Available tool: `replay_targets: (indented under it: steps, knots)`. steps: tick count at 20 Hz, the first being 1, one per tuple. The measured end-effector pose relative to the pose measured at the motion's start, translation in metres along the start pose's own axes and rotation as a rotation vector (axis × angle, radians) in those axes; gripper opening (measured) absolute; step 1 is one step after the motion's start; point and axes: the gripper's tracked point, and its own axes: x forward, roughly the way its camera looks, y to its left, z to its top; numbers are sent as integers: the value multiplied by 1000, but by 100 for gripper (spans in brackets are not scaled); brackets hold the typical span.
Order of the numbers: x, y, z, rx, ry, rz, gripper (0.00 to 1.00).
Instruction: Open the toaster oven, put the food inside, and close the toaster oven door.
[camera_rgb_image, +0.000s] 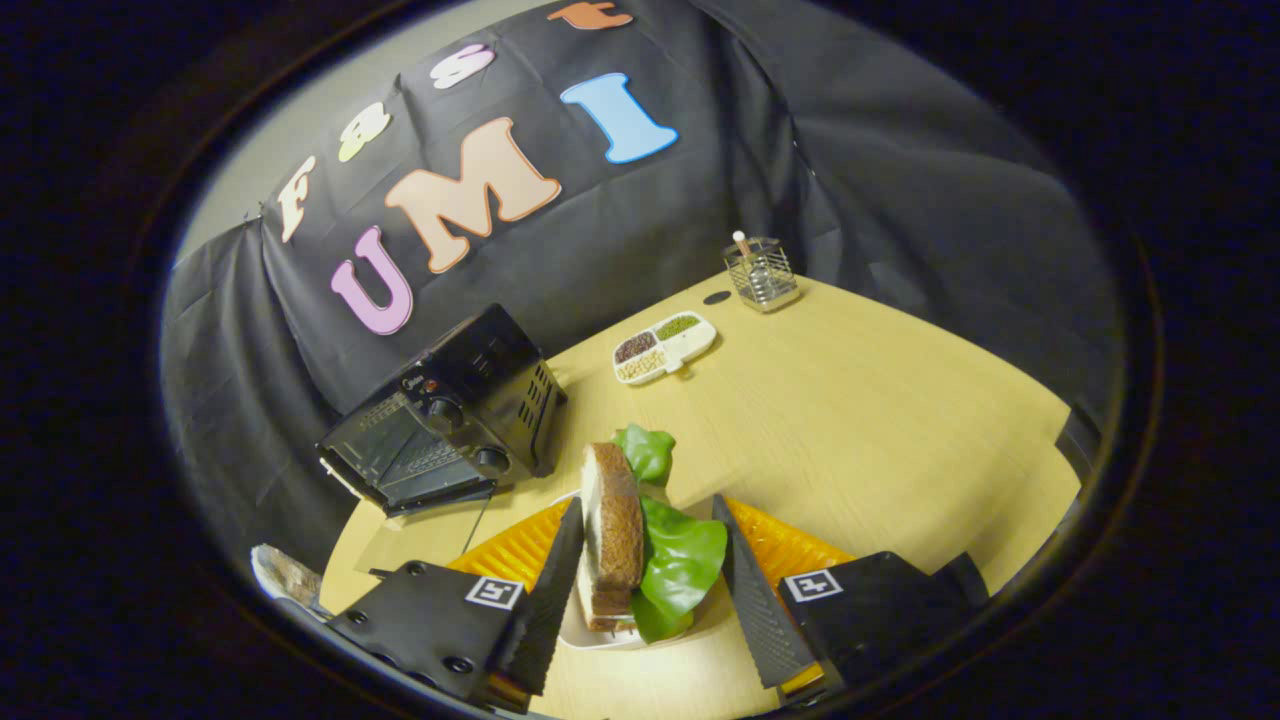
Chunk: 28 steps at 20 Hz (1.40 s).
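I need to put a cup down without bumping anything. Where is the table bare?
The widest bare stretch of table lies beyond the right finger, between the divided snack tray, the wire holder and the far edge. It is crowded near the gripper, whose fingers straddle the sandwich on its plate, with the toaster oven close by.

wall: black cloth (900, 200) | furniture: light wooden table (880, 420)
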Motion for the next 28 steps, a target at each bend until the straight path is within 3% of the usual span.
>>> replay_targets:
  steps: [8,18,22,28]
  knots:
    - [-11,18,12,93,-47,13,35]
    - [-51,45,31,316,-190,-85,35]
    - [-40,92,14,459,-226,-61,35]
    - [-8,173,-21,571,-215,-23,35]
